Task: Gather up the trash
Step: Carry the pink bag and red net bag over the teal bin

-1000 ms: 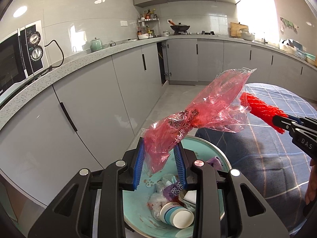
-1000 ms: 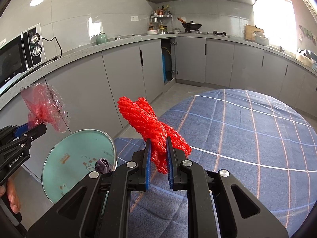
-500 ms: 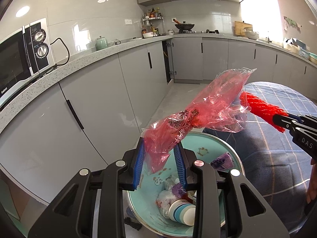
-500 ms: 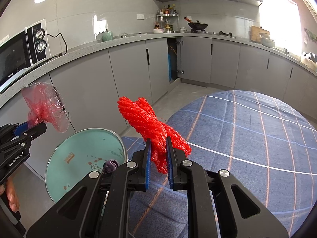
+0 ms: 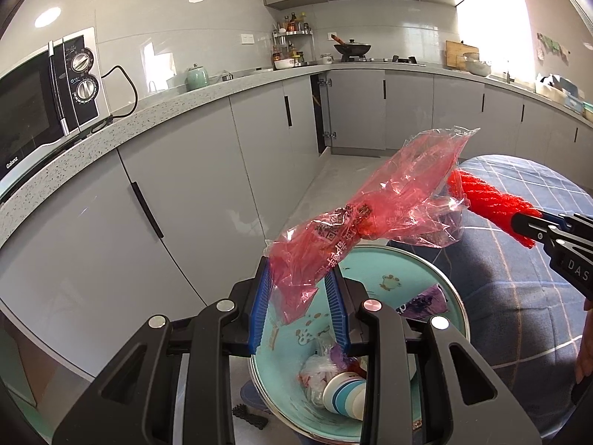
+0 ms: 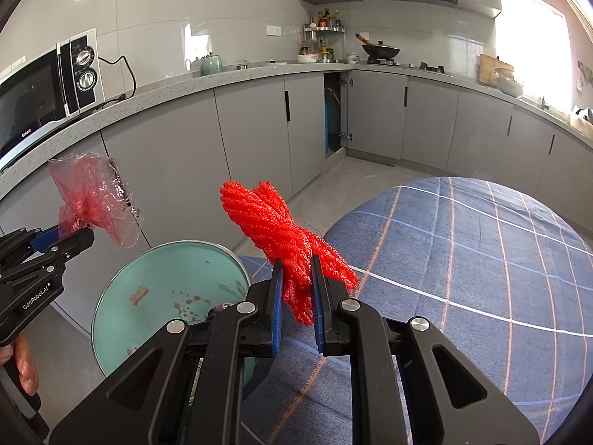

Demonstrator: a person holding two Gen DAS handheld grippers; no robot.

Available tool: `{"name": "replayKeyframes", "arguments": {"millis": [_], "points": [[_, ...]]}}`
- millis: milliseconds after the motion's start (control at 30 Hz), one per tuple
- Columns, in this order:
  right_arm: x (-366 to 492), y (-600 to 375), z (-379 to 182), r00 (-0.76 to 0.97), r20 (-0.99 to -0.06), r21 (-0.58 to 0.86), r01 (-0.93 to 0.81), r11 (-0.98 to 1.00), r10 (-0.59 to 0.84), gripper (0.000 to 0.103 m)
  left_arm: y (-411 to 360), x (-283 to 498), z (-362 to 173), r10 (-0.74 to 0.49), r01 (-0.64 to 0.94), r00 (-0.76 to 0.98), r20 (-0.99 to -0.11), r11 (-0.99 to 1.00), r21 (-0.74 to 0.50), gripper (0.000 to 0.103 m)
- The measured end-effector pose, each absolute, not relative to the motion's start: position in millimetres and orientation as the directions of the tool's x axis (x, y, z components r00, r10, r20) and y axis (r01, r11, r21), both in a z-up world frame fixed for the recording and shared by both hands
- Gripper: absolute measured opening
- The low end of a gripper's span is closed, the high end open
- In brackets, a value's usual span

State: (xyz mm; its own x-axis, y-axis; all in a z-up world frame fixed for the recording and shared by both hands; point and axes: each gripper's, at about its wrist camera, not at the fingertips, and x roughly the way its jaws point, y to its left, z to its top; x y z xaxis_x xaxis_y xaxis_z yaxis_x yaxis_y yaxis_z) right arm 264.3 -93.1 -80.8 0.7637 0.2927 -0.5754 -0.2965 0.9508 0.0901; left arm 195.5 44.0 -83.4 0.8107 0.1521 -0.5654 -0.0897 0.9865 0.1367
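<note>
Bin holds paper cup, white bag, purple wrapper. Left fingers pinch red bag; right fingers pinch red net.

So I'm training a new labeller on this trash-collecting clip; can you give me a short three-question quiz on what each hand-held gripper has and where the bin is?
1. True or false: the left hand-held gripper is empty.
2. What does the right hand-held gripper hold? A) a paper cup B) a red mesh bundle C) a purple wrapper
3. Fill in: the turquoise bin already holds a striped paper ____.

Key: 1 false, its pads grip a crumpled red plastic bag above the bin. 2 B. 3 cup.
</note>
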Motion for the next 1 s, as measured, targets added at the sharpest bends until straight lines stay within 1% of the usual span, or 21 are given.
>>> {"name": "replayKeyframes", "arguments": {"millis": [1000], "points": [[265.6,-67.6,-85.6,0.747,-0.586,0.073,-0.336,0.939,0.313,0.015,52.2,198.3,-85.6,0.163,-0.11,0.806,-0.57,0.986,0.127,0.03]]}}
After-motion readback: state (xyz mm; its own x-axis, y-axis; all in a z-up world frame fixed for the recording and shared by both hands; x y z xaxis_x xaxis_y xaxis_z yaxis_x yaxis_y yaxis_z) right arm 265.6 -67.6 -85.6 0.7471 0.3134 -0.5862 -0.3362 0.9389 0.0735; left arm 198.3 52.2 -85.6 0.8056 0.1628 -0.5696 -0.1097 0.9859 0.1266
